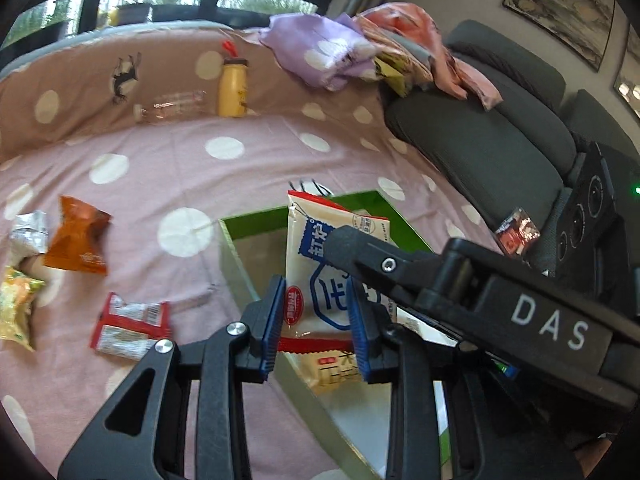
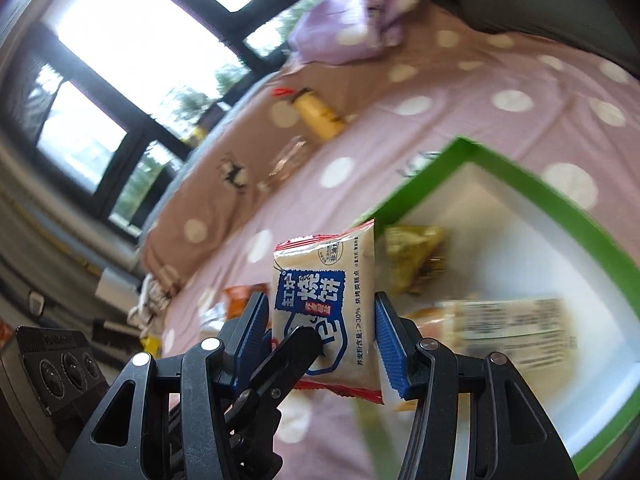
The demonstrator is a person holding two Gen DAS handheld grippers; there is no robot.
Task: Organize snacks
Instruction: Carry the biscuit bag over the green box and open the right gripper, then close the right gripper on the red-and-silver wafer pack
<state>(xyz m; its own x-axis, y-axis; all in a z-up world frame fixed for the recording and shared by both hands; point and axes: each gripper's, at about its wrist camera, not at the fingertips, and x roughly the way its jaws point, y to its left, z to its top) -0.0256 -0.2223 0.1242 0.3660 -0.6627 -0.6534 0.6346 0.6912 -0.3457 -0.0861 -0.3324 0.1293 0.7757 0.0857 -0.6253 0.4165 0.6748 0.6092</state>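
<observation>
Two grippers meet at one cream biscuit packet point(image 1: 320, 280) with a blue label and red ends. The left gripper point(image 1: 316, 320) has its blue pads on either side of the packet, close against its edges; whether they press it cannot be told. The right gripper point(image 2: 320, 332) likewise brackets the packet point(image 2: 332, 300), with small gaps visible at the pads, so its grip cannot be confirmed either. The packet stands upright above the near corner of a green box point(image 1: 256, 216) with a white interior. Inside the box lie a yellow-green packet point(image 2: 416, 256) and a blurred long pack point(image 2: 508, 328). Loose on the pink dotted cover point(image 1: 180, 168) well left of the box: an orange packet point(image 1: 78, 236), a red-and-white packet point(image 1: 130, 326), a silver packet point(image 1: 30, 230) and a yellow packet point(image 1: 16, 308). A yellow bottle point(image 1: 233, 86) stands at the far edge.
</observation>
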